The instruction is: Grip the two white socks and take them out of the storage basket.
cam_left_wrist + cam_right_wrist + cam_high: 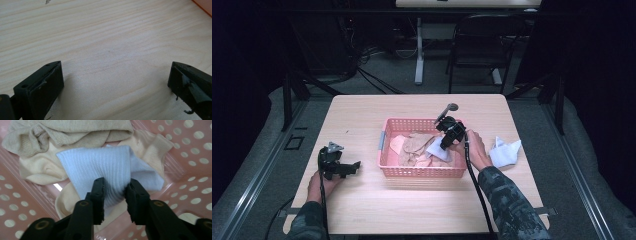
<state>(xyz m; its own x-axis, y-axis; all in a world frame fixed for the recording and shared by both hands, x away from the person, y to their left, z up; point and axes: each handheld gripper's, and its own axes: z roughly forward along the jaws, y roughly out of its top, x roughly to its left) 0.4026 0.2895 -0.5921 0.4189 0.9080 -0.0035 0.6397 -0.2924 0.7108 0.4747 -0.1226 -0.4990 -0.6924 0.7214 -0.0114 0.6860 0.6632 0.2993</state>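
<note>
A pink perforated basket (pixel 384 150) stands mid-table with beige and tan cloths (pixel 412 146) piled in it. My right gripper (pixel 445 146) reaches into the basket's right side, shut on a pale blue-white knit cloth (pixel 434 149). In the right gripper view the cloth (pixel 110 167) is pinched between the two black jaws of that gripper (pixel 115 192), hanging over the beige cloths (pixel 70 135) and the basket wall (pixel 192 170). My left gripper (pixel 354 167) rests on the table at the left, open. In the left gripper view the gripper (pixel 116 77) has its jaws wide apart over bare wood.
A second pale blue-white cloth (pixel 506 151) lies on the wooden table (pixel 362 112) to the right of the basket. A corner of the basket (pixel 203 5) shows at the top right of the left gripper view. A chair (pixel 484 45) and table legs stand beyond the far edge.
</note>
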